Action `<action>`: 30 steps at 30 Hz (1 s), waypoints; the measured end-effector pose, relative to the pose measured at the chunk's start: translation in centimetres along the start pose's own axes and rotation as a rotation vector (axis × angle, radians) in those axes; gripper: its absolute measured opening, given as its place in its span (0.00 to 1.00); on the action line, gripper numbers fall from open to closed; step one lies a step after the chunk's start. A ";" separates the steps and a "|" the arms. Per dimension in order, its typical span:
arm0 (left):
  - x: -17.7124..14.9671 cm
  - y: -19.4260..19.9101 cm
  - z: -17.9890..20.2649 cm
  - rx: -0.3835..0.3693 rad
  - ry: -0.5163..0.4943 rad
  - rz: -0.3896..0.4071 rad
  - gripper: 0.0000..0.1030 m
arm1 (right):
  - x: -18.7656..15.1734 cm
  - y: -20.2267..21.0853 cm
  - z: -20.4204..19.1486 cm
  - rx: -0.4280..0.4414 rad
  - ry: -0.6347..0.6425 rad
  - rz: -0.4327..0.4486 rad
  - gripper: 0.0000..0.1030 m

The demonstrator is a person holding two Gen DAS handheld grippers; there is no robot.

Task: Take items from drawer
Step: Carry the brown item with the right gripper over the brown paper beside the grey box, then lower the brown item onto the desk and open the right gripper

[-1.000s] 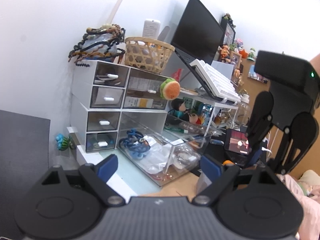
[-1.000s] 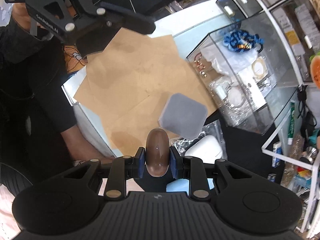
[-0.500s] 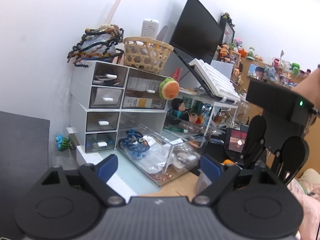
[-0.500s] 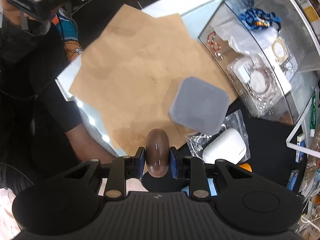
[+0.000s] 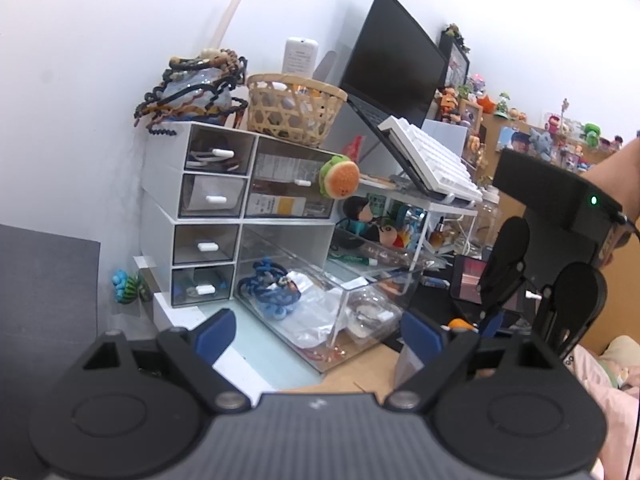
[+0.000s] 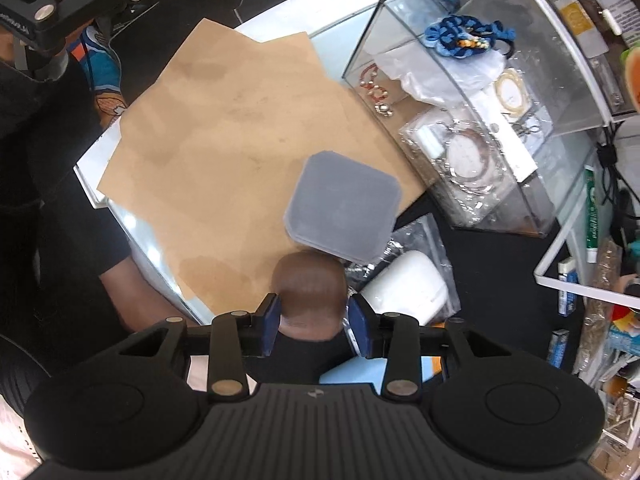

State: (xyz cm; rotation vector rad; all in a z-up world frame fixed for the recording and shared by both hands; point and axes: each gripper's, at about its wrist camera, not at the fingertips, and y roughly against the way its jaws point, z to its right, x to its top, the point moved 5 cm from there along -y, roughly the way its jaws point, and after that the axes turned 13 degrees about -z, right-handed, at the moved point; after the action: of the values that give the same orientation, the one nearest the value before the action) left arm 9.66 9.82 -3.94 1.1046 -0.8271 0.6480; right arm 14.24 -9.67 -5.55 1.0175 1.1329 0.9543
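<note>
A clear drawer [image 6: 472,120] stands pulled out of the white organizer [image 5: 240,216], with a blue cord bundle [image 6: 464,36], plastic bags and bracelets inside. It also shows in the left wrist view [image 5: 340,304]. My right gripper [image 6: 314,322] has its pads [image 6: 269,320] at both sides of a brown glossy oval case [image 6: 310,288], low over the brown paper [image 6: 224,136]. A grey square box [image 6: 342,210] lies on the paper just beyond it. My left gripper [image 5: 316,334] is open and empty, facing the drawer.
A white earbuds case [image 6: 404,288] on a plastic bag lies right of the brown case. A wicker basket [image 5: 294,108], a laptop [image 5: 396,64] and a white keyboard [image 5: 432,160] sit above the organizer. A white wire shelf [image 6: 576,240] stands at right.
My right gripper has come down toward the paper next to the grey box, and its jaws have spread a little around the brown case. The left gripper has stayed still.
</note>
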 end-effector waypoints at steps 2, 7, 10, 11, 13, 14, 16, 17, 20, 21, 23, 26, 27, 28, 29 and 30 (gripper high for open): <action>-0.5 0.4 0.4 0.001 0.004 0.005 0.89 | -0.2 0.4 0.1 -0.025 -0.013 0.014 0.47; -0.5 0.7 0.1 0.006 0.013 0.007 0.89 | -1.3 0.7 -0.5 -0.047 -0.039 0.041 0.50; -0.5 0.7 0.2 0.005 0.014 0.005 0.89 | -2.0 0.8 -0.9 -0.067 -0.053 0.050 0.50; -0.4 0.7 0.3 0.005 0.011 0.005 0.89 | -2.1 1.0 -1.0 -0.077 -0.060 0.054 0.50; -0.4 0.7 0.6 0.004 0.003 0.003 0.89 | -2.5 1.4 -1.2 -0.106 -0.078 0.069 0.50; -0.4 0.6 0.8 0.006 -0.003 -0.001 0.89 | -2.6 1.9 -1.2 -0.124 -0.089 0.079 0.51; -0.5 0.6 1.2 0.013 -0.016 -0.008 0.89 | -3.0 2.9 -1.2 -0.161 -0.118 0.105 0.56; -0.6 0.6 1.4 0.017 -0.020 -0.007 0.89 | -3.1 3.5 -1.3 -0.179 -0.130 0.119 0.62; -0.6 0.4 2.1 0.005 -0.034 -0.010 0.89 | -3.5 5.2 -1.4 -0.230 -0.168 0.169 0.75; -0.7 0.3 2.3 -0.004 -0.035 -0.013 0.89 | -3.5 5.8 -1.3 -0.242 -0.185 0.188 0.76; -0.7 0.2 2.8 -0.020 -0.044 -0.018 0.89 | -3.6 6.7 -1.2 -0.246 -0.230 0.238 0.78; -0.8 0.3 3.2 -0.012 -0.064 -0.016 0.89 | -3.7 7.9 -1.3 -0.232 -0.283 0.319 0.80; -0.8 0.2 3.2 -0.009 -0.065 -0.016 0.89 | -3.7 8.1 -1.4 -0.222 -0.292 0.337 0.80; -0.8 0.2 3.0 -0.009 -0.060 -0.017 0.89 | -3.7 8.3 -1.4 -0.211 -0.302 0.355 0.80; -0.8 0.1 2.9 -0.007 -0.054 -0.017 0.89 | -3.7 8.6 -1.5 -0.203 -0.310 0.376 0.80; -0.7 0.1 2.7 -0.005 -0.048 -0.016 0.89 | -3.6 8.8 -1.6 -0.200 -0.316 0.398 0.80</action>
State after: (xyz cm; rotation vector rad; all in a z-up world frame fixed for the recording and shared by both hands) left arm 8.54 7.24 -3.91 1.1250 -0.8594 0.6080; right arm 11.37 -10.62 3.61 1.2018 0.5700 1.1456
